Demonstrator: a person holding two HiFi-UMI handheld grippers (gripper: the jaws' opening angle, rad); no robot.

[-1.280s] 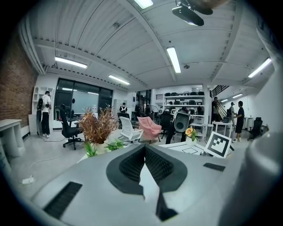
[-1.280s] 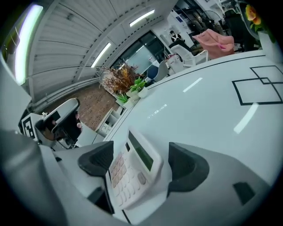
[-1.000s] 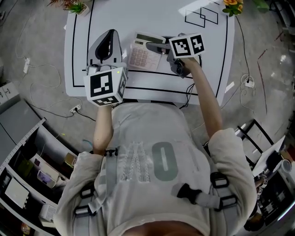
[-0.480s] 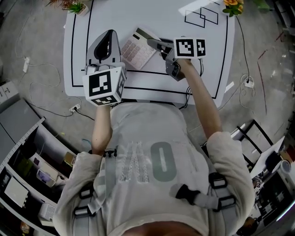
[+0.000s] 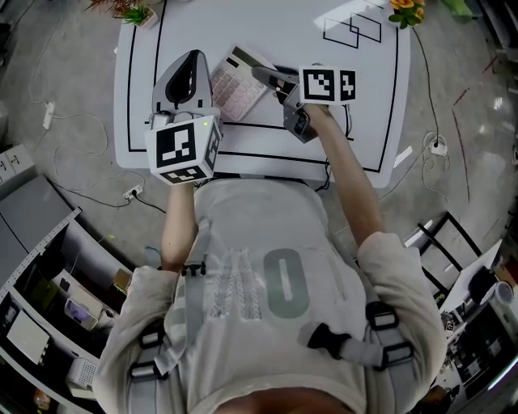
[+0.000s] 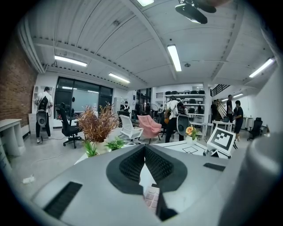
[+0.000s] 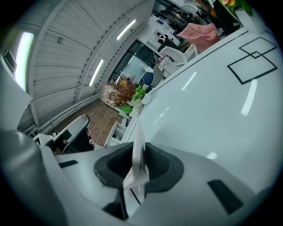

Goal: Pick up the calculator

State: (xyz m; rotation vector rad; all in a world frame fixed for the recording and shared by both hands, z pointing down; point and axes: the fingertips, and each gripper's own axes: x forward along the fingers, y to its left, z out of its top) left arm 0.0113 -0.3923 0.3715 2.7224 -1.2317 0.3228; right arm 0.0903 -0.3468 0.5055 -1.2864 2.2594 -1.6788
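In the head view, the pale calculator (image 5: 237,82) hangs tilted above the white table (image 5: 368,105), its display end raised toward the far side. My right gripper (image 5: 265,75) is shut on its right edge. The right gripper view shows the calculator (image 7: 138,163) edge-on, pinched between the two dark pads (image 7: 114,164). My left gripper (image 5: 192,61) rests just left of the calculator, apart from it. Its pads (image 6: 128,165) meet at the tips with nothing between them. A few calculator keys (image 6: 151,196) show through the gap below.
The table carries long black border lines and two overlapping square outlines (image 5: 354,28) at the far right. A potted plant (image 5: 133,12) stands at the far left corner and orange flowers (image 5: 409,10) at the far right. Cables run over the floor (image 5: 65,121).
My right gripper closed on the calculator's right edge and raised it off the table, and the calculator turned and tilted. The left gripper stayed where it was.
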